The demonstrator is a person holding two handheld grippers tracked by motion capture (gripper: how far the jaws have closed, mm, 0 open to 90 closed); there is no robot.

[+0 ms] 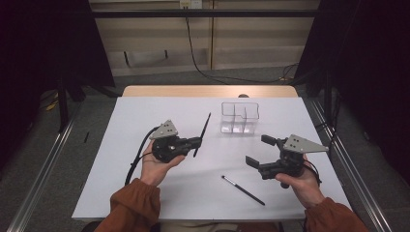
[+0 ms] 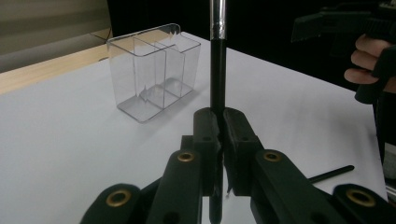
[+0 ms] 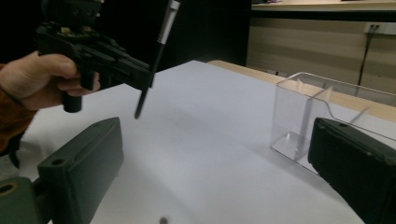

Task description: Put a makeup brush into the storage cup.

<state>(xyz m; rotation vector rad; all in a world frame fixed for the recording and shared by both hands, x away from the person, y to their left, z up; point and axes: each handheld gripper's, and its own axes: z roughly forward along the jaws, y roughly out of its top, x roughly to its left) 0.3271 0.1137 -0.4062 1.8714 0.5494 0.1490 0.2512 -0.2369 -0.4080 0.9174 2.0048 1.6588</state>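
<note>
We hold a thin black brush (image 1: 202, 135) in our left gripper (image 1: 195, 141). It is up off the table, and its jaws are squeezed tight on the brush near its low end. Most of the brush sticks up past the jaws, and its silver band (image 2: 217, 18) is high above them. In the high view the brush tilts toward 1 o'clock.

The clear holder (image 1: 240, 116) stands on the white table (image 1: 145, 193), at about 2 o'clock from the brush and well apart from it. It has a few open slots.

Our right gripper (image 1: 260, 152) is at 4 o'clock from the brush. Its jaws are wide apart and have nothing in them. A second brush (image 1: 243, 190) lies flat on the table, near that gripper at about 7 o'clock from it.

We think the brush is going into the holder. The grip is low on the brush, so the long top part could swing or slip as we move. The tip could bump the holder's thin wall and push it over, because the holder looks light. We could also miss the slot if the brush stays tilted.
</note>
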